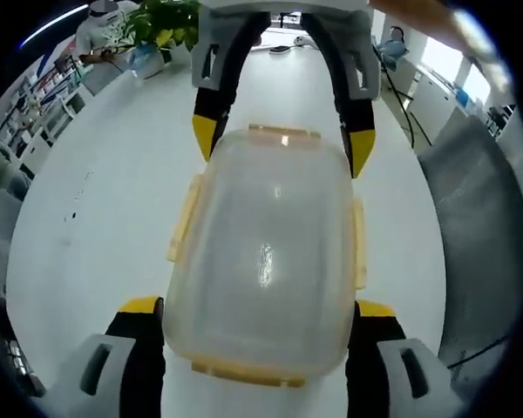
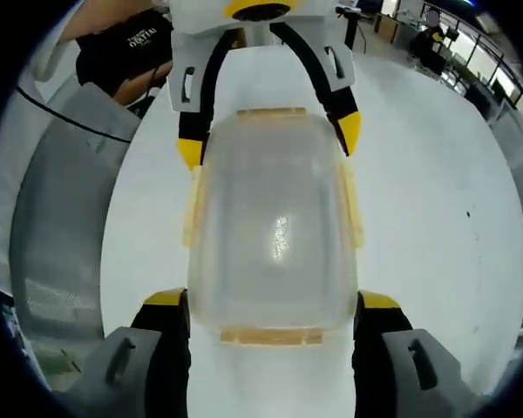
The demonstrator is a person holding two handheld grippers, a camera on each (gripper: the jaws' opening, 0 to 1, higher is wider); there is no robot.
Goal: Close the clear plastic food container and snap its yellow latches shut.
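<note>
Press each latch squarely down over the rim, one end at a time, bracing the opposite end. The container [image 1: 266, 252] sits on the white tabletop [image 1: 96, 218], lid on, clear and cloudy, yellow latches [image 1: 183, 218] flared outward. Left gripper [image 1: 260, 318] and right gripper [image 2: 270, 309] straddle its ends, jaws apart.

The food container [image 1: 266, 252] sits on the table [image 1: 96, 226] between two facing hand-held grippers, one at each end.

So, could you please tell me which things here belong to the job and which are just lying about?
Job:
- clear food container
- yellow latches
- left claw
- right claw

Lying about:
- potted plant
- white table
</note>
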